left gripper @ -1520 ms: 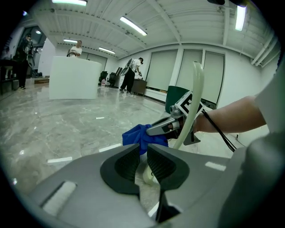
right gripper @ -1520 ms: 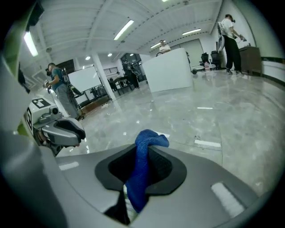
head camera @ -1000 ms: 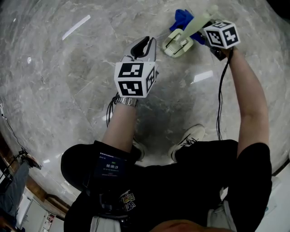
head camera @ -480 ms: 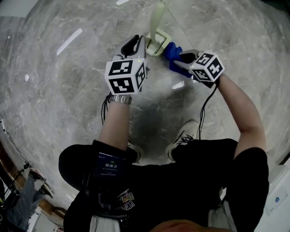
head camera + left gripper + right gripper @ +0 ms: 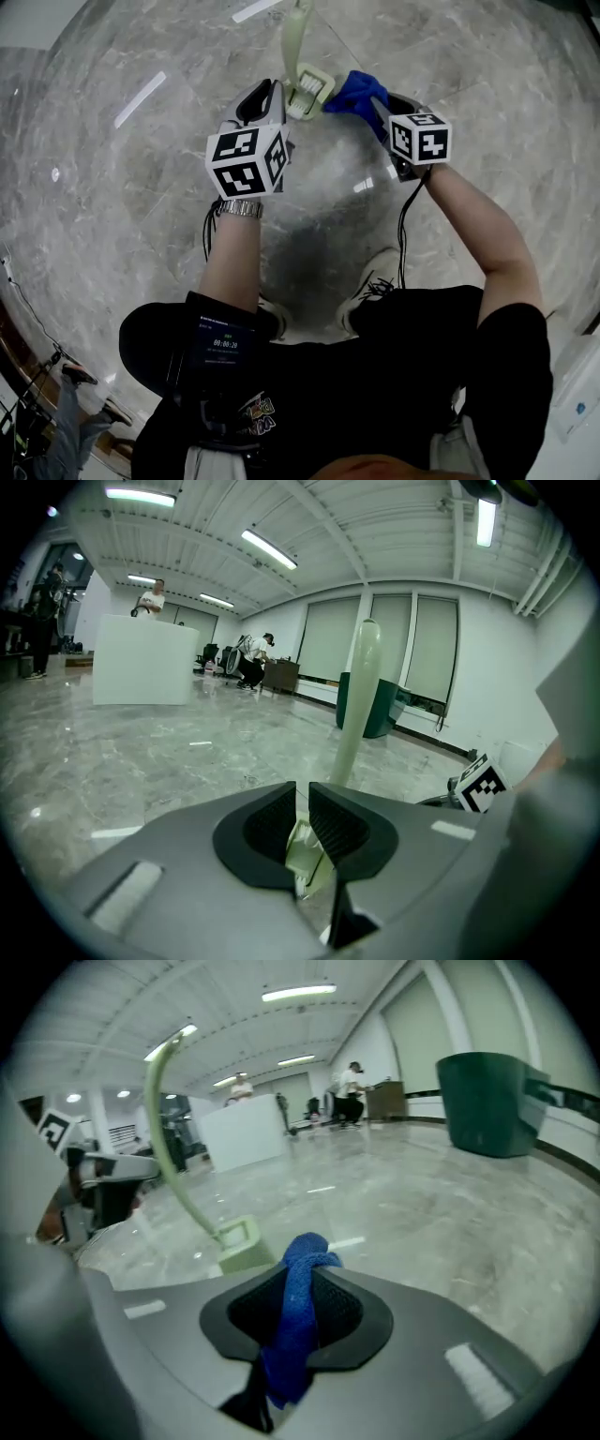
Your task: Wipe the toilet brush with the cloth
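My left gripper (image 5: 271, 87) (image 5: 302, 804) has its jaws drawn nearly together on the pale green head of the toilet brush (image 5: 310, 88) (image 5: 354, 691), a sliver of which shows in the narrow gap between the pads. The brush's handle rises beyond the jaws and curves away from me. My right gripper (image 5: 379, 101) (image 5: 298, 1283) is clamped on the blue cloth (image 5: 353, 92) (image 5: 296, 1321). The cloth is bunched between the pads, with a rounded fold poking out past the tips. That fold sits just beside the brush head. I cannot tell whether the two touch. Both tools are held off the grey marble floor (image 5: 112, 197), out ahead of the person's shoes (image 5: 373, 278). A dark green bin (image 5: 377, 703) (image 5: 489, 1101) stands by the far wall, and a white counter (image 5: 141, 660) sits across the hall with people around it.
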A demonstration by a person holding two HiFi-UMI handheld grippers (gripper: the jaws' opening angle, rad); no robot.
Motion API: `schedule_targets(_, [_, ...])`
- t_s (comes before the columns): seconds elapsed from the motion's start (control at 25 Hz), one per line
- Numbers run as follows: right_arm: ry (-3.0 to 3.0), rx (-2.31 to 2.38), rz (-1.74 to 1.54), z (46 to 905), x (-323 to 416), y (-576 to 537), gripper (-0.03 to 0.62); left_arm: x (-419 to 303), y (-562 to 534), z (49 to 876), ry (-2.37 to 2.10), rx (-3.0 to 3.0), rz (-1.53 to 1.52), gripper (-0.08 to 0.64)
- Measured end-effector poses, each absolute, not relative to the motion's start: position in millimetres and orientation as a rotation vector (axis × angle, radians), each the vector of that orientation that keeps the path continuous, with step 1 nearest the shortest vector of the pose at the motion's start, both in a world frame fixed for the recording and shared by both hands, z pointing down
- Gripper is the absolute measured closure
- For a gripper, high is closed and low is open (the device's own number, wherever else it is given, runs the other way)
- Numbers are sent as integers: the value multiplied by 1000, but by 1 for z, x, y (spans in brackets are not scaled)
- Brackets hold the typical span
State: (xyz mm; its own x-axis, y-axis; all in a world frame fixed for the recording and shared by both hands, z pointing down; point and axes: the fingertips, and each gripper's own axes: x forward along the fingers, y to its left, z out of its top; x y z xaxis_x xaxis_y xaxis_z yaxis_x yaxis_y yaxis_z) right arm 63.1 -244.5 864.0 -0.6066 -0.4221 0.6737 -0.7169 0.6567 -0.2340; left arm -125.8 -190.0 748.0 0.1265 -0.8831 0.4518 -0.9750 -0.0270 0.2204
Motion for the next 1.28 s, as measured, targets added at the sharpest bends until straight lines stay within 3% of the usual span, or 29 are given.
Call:
schedule_targets(0.2, [-2197,1126,639,869,101,-275,514,-125,-190,750,-1784,1940,251,508])
schedule_targets(0.8, [-2037,980,384,925,108,-262,512,-128,-189,763,-1755,1946,266,508])
schedule_targets(0.88, [-2071,989,438,924,108,-261,500,-131,-190,763,-1749,1951,253,508])
schedule_targets(1.0, [-2131,1052,489,906,110,-268,419,-139,-191,761,-1770,1922,174,517])
schedule_targets(1.2, [-2196,1186,469,852,122,-280,453,-145,-191,758,-1794,1894,120,548])
schedule_targets(1.28, [-2198,1222,433,832,125,-283,514,-145,-188,758,-1800,1876,110,548])
